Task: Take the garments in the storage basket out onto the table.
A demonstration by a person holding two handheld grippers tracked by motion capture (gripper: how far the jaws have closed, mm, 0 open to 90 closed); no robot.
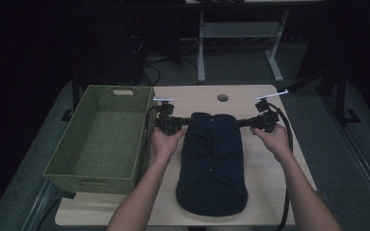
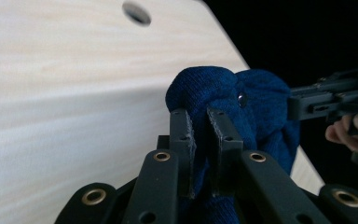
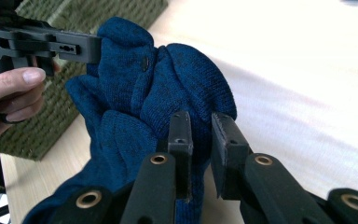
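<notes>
A dark navy knitted garment (image 1: 212, 163) with small buttons lies lengthwise on the light wooden table (image 1: 270, 192). Its far end is pinched at both corners and held a little above the tabletop. My left gripper (image 1: 189, 121) is shut on the far left corner; in the left gripper view the knit (image 2: 214, 88) bunches between the jaws of the left gripper (image 2: 200, 114). My right gripper (image 1: 238, 123) is shut on the far right corner, and the blue fabric (image 3: 168, 79) fills the jaws of the right gripper (image 3: 200, 119). The two grippers face each other across the garment.
A green woven basket (image 1: 91, 185) stands on the left part of the table, close beside the left hand. A round cable hole (image 1: 222, 97) sits near the far edge. Beyond the table are the white legs (image 1: 201, 53) of another desk and cables on the floor.
</notes>
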